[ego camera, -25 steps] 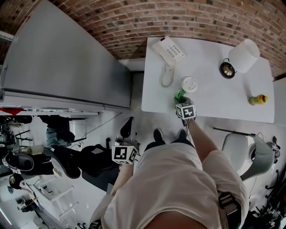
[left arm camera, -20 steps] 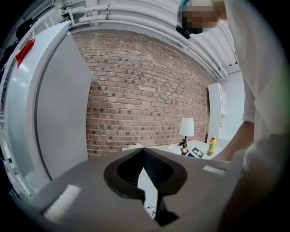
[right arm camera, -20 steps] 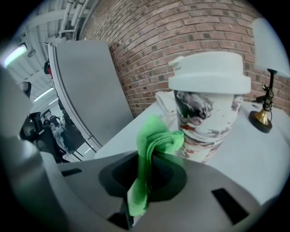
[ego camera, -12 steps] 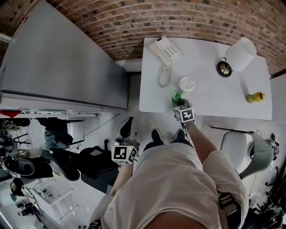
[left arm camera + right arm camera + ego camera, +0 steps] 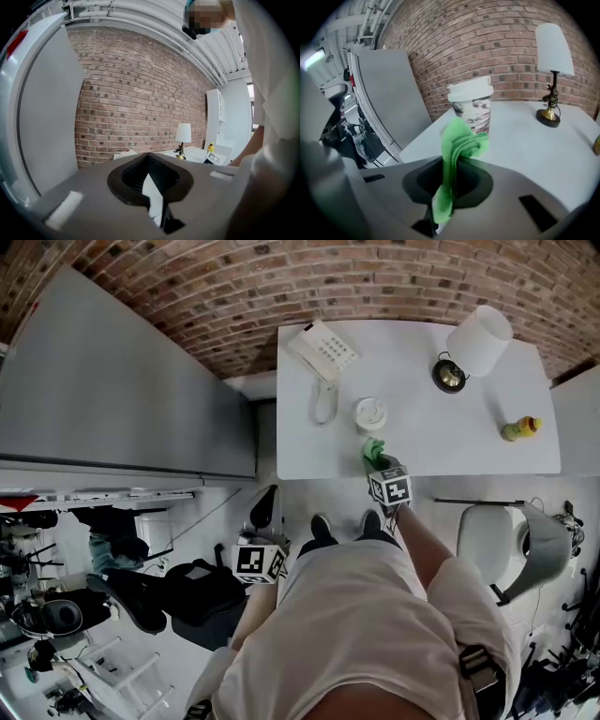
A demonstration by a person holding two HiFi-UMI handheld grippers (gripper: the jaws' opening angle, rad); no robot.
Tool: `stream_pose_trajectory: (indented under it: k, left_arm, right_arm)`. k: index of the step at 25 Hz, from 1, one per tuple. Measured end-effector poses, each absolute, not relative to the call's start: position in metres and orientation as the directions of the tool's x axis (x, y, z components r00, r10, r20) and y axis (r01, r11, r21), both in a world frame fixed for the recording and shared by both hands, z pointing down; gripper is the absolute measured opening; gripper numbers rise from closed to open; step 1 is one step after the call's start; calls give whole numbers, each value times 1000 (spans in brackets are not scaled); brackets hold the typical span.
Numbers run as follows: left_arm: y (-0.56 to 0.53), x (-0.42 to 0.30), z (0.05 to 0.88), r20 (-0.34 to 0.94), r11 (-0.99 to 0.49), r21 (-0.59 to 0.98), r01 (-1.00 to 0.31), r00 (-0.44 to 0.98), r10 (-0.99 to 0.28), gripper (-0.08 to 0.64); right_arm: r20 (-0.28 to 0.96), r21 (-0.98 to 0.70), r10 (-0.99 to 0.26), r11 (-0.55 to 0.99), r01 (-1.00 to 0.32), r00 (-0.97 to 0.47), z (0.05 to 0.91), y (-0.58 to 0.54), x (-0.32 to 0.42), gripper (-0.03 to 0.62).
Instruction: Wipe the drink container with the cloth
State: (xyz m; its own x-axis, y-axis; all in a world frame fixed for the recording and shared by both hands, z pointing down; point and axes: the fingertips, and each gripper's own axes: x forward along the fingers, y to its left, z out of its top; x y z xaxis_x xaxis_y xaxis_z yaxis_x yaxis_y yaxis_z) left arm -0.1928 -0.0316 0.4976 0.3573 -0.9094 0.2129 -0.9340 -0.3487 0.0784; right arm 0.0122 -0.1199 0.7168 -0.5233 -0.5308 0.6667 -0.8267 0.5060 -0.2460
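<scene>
**White bench [image 5: 469, 437] under brick wall: cloth beside cup**

The right hand-held gripper [image 5: 379, 463] is clenched on the green cloth [image 5: 459, 145], just beside the upright drink container [image 5: 472, 105]. The container is lidded, its contents hidden. The left hand-held gripper [image 5: 157, 206] is clenched on nothing, off the bench.

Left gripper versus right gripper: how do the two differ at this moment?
The right gripper is shut on the green cloth; the left gripper has its fingers together on nothing. The right gripper is held at the table edge, just short of the cup; the left gripper hangs low beside the person, away from the table. Both carry a marker cube.
</scene>
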Motion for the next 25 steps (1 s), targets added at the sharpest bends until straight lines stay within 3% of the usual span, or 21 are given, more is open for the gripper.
stream_pose_trajectory:
  k: [9, 25]
  left_arm:
    - [-36, -173, 497, 213, -368, 76, -927, 376, -902, 9]
    - [-42, -181, 502, 246, -294, 54, -954, 299, -922, 9]
  right_arm:
    - [673, -228, -574, 441, -868, -468, 715, -129, 62, 43]
    - [720, -191, -539, 451, -872, -437, 743, -192, 74, 43]
